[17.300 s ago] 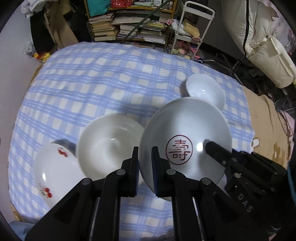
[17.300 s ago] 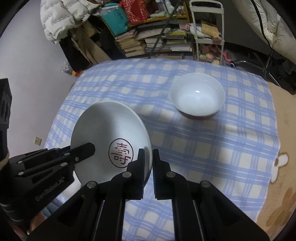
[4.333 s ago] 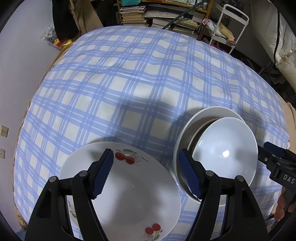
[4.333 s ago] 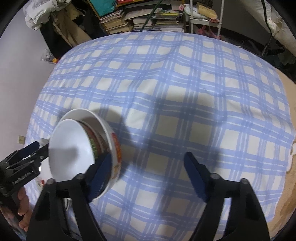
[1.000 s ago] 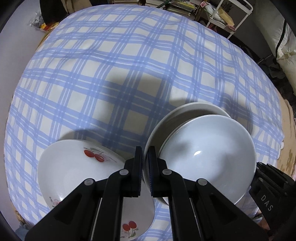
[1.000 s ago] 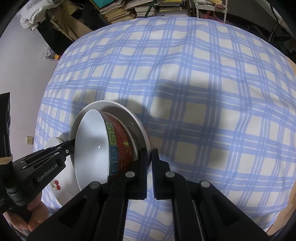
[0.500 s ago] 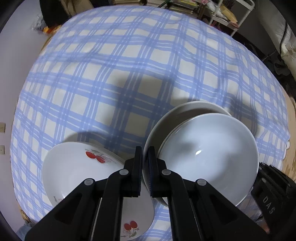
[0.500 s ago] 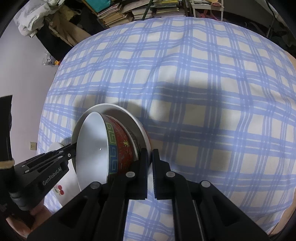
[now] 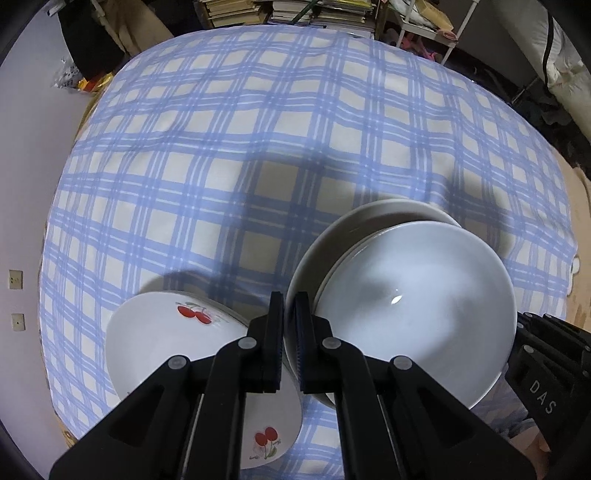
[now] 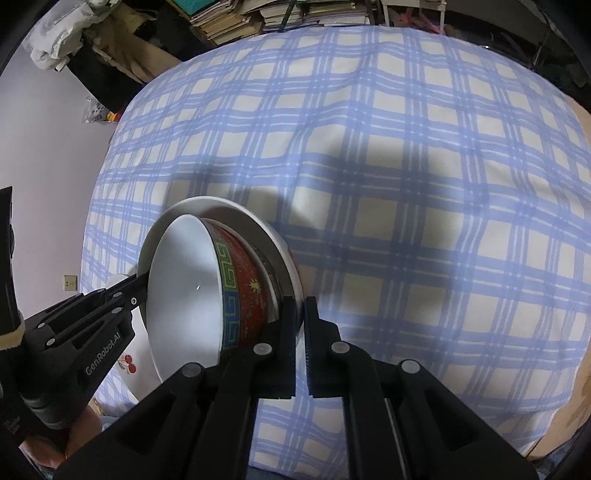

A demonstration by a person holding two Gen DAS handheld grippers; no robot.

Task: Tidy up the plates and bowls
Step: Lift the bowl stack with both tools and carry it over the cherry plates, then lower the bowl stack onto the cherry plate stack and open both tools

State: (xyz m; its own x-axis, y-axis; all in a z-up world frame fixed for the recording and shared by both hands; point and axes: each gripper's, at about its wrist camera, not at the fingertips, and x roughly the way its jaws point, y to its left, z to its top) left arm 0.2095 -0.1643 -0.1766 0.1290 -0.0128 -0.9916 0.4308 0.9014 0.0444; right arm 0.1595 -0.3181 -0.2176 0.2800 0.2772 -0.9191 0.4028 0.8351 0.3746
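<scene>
A red-sided bowl with a white inside point(image 10: 184, 291) is nested in a large white plate point(image 10: 236, 210), and both tilt above the checked tablecloth. My right gripper point(image 10: 300, 314) is shut on the plate's near rim. My left gripper point(image 9: 290, 314) is shut on the opposite rim of the same plate point(image 9: 369, 214), and the bowl point(image 9: 417, 306) fills the right of that view. The left gripper point(image 10: 142, 286) also shows at the plate's left edge in the right wrist view. A cherry-patterned plate point(image 9: 166, 332) lies on the cloth beneath the left gripper.
The blue-and-white checked tablecloth point(image 9: 258, 147) covers a rounded table. Stacked books and a white cart point(image 9: 443, 29) stand beyond its far edge. A pale wall with sockets point(image 9: 16, 280) runs along the left. The right gripper's black body point(image 9: 543, 354) shows beside the bowl.
The left gripper and the stack have risen slightly from the table, so more cloth shows and the cherry plate looks smaller. Both grips on the plate rim are unchanged.
</scene>
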